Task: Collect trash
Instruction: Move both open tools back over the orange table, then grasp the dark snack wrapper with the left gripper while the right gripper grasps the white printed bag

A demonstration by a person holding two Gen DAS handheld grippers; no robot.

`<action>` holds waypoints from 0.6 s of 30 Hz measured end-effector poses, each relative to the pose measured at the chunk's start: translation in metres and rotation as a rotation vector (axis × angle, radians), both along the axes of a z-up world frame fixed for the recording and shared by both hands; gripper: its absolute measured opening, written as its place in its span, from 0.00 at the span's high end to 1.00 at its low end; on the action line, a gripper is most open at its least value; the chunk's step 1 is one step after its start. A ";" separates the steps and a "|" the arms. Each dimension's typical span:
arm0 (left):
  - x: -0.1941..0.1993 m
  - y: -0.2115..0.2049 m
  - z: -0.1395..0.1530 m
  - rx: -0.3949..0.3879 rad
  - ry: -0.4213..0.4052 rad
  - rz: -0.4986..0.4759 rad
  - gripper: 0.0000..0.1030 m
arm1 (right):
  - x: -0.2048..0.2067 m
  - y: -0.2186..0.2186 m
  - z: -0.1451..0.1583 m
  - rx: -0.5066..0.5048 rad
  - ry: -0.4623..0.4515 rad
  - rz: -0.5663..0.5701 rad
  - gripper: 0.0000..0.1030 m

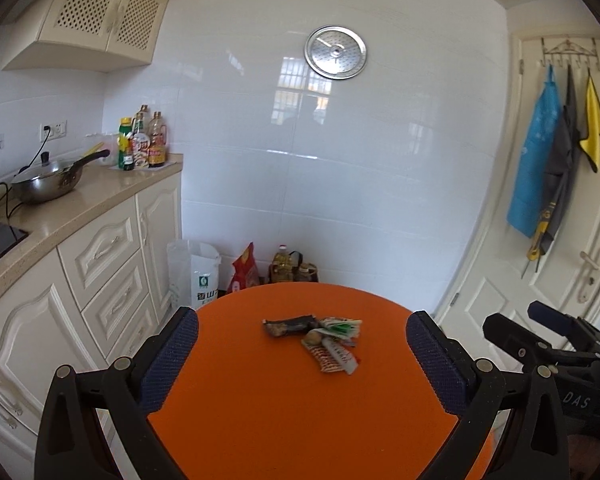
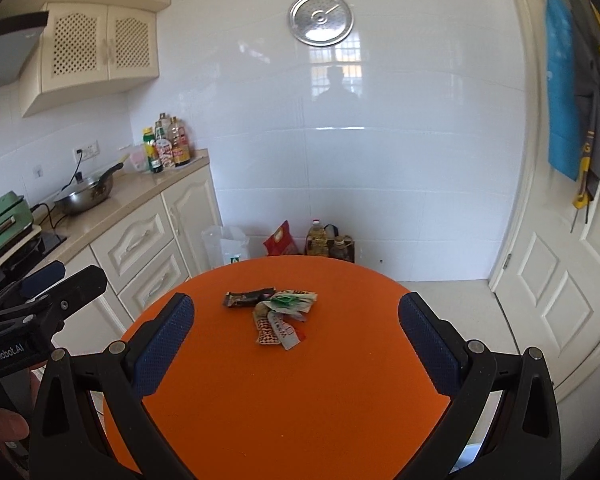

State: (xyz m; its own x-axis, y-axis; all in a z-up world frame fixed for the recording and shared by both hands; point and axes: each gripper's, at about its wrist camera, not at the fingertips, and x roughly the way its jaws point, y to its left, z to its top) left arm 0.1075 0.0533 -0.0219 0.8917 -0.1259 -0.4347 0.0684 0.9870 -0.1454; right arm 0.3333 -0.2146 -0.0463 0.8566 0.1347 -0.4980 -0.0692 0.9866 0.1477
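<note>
A small heap of wrappers (image 1: 320,340) (image 2: 274,314) is seen on the orange table (image 1: 300,420) (image 2: 300,400), ahead of both claws, untouched. Left claw (image 1: 302,354) and right claw (image 2: 296,334) are spread wide, empty. "GenRobot.AI" is read on the left claw's body.

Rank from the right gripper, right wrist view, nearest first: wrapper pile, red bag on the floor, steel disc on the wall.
1. Wrapper pile, on the orange table, straight ahead.
2. Red bag, on the floor behind the table.
3. Steel disc, high on the far wall.
</note>
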 end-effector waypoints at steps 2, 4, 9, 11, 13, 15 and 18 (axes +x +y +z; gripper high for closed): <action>0.005 -0.003 -0.005 0.004 0.024 0.008 0.01 | 0.009 0.001 -0.006 -0.002 0.015 0.006 0.00; 0.017 -0.008 -0.007 0.000 0.044 0.011 0.01 | 0.018 -0.001 -0.013 -0.002 0.032 0.010 0.00; 0.055 -0.027 -0.012 0.000 0.101 0.009 0.01 | 0.050 -0.003 -0.038 -0.019 0.104 0.015 0.00; 0.074 -0.031 -0.016 0.001 0.125 0.011 0.01 | 0.061 -0.003 -0.047 -0.025 0.127 0.018 0.00; 0.089 -0.036 -0.020 0.001 0.148 0.013 0.01 | 0.076 -0.002 -0.060 -0.028 0.158 0.026 0.00; 0.112 -0.035 -0.026 0.002 0.165 0.016 0.01 | 0.090 0.000 -0.073 -0.026 0.191 0.039 0.00; 0.142 -0.041 -0.036 0.008 0.206 0.030 0.01 | 0.115 0.004 -0.097 -0.028 0.249 0.061 0.00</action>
